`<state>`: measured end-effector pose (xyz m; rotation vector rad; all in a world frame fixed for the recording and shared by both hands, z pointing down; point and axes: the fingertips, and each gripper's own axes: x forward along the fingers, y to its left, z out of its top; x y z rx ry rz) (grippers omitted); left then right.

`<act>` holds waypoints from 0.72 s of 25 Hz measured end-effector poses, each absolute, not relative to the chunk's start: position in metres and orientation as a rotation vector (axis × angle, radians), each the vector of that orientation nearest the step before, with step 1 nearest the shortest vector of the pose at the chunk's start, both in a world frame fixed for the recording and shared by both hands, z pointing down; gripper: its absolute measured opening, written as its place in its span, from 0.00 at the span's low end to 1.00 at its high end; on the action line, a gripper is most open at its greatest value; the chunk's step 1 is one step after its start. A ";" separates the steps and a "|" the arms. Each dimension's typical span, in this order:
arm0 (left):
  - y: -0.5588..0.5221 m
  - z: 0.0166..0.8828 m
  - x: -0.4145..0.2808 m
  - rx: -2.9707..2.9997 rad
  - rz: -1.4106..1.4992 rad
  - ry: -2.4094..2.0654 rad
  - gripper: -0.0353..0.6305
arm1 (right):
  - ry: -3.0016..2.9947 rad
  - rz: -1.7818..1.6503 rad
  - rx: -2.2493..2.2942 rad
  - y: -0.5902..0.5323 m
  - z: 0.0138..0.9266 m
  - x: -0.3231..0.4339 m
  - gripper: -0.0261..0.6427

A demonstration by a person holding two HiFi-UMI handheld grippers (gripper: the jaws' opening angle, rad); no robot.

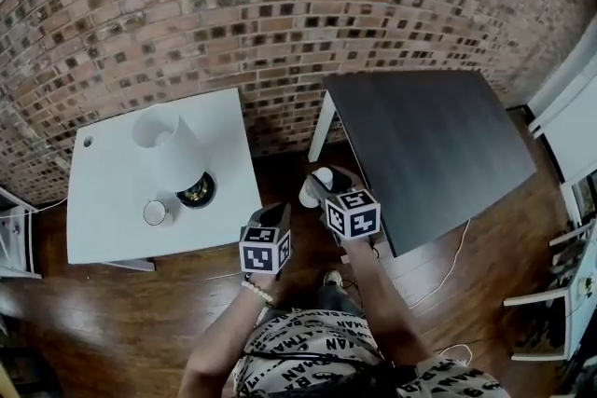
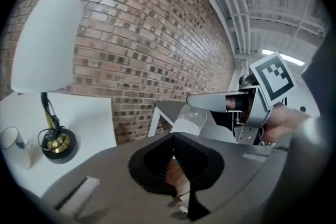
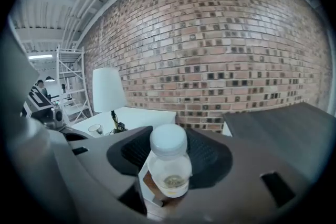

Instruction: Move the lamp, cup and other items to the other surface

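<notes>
Where ribbed black pads (image 3: pixel 210 157) close, a clear white-capped bottle (image 3: pixel 169 170) sits.

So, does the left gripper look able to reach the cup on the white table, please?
Probably yes: the left gripper is empty, and the cup stands near the table's front edge, with nothing before it.

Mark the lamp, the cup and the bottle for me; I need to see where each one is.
lamp (image 1: pixel 166 143), head view, on its white shade.
cup (image 1: pixel 156 212), head view, on its open mouth.
bottle (image 3: pixel 169 170), right gripper view, on the clear body below the white cap.
</notes>
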<state>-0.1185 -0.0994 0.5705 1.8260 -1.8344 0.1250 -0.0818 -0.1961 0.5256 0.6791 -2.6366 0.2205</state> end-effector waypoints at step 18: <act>-0.268 0.570 0.118 2.107 0.230 -1.545 0.06 | -2.451 0.308 1.237 -0.377 0.532 0.232 0.36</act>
